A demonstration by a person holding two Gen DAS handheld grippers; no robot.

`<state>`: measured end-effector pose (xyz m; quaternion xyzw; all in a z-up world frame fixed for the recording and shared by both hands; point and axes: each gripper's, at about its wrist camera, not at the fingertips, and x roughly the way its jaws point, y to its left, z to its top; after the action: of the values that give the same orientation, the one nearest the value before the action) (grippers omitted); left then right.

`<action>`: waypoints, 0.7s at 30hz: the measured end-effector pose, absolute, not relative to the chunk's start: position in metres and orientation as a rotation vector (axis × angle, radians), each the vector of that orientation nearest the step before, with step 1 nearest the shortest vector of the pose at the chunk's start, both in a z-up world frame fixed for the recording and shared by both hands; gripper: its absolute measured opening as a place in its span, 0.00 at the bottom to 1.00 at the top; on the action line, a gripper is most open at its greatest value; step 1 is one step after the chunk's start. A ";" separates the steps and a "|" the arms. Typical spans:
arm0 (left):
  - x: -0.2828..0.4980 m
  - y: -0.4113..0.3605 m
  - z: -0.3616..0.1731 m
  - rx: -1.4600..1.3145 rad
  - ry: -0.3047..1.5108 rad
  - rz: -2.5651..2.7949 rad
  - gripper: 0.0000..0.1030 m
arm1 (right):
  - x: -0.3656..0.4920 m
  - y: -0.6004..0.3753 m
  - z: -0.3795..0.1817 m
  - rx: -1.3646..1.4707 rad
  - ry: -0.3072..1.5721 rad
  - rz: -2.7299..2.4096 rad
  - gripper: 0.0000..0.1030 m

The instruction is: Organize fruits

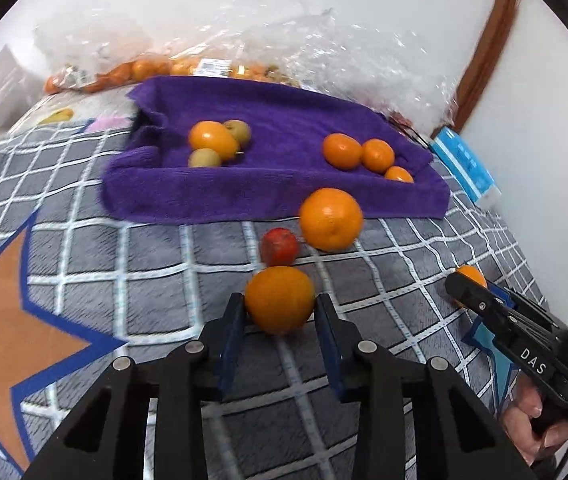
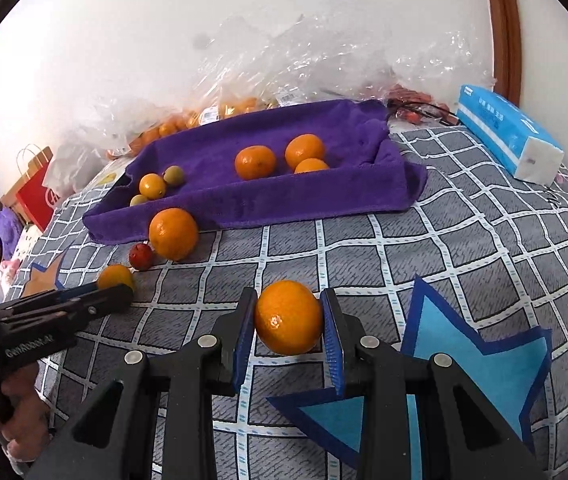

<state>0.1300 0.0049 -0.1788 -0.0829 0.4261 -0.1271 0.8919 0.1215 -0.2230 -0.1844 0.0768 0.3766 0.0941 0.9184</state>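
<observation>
Two oranges sit between gripper jaws on a checked bedspread (image 1: 155,264), one in each of the person's hands. The left gripper (image 1: 279,308) has its jaws narrowed onto an orange (image 1: 279,300) at the widest part, blue pads against both flanks. The right gripper (image 2: 288,316) is closed on a second orange (image 2: 288,316) the same way.

By their look these are firm, round, moderately light fruit with a waxy, dimpled skin. That skin may slip under a glancing hold and would bruise under hard pressure. A hold across the equator, as here, seems the safest.

Just beyond lie a larger loose orange (image 1: 331,219) and a small red fruit (image 1: 279,246), almost touching. Farther back a purple towel (image 1: 267,196) carries two sorted clusters, a mixed group (image 1: 217,144) of one orange fruit with two greenish ones at the left and three oranges (image 1: 364,156) at the right. Clear plastic bags (image 1: 284,40) of more fruit line the wall, and a tissue pack (image 2: 508,136) rests at the bed's edge.
</observation>
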 end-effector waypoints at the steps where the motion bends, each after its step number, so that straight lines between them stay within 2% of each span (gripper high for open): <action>1: 0.127 0.010 -0.177 -0.177 0.883 -0.249 0.33 | 0.121 -0.224 -0.184 0.160 0.772 0.192 0.31; 21: 0.099 0.058 -0.159 -0.258 0.836 -0.164 0.32 | 0.121 -0.227 -0.185 0.168 0.769 0.170 0.31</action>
<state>0.0992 0.0583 -0.1587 -0.1247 0.4042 -0.0795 0.9026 0.1214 -0.2275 -0.1851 0.0820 0.3744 0.0825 0.9199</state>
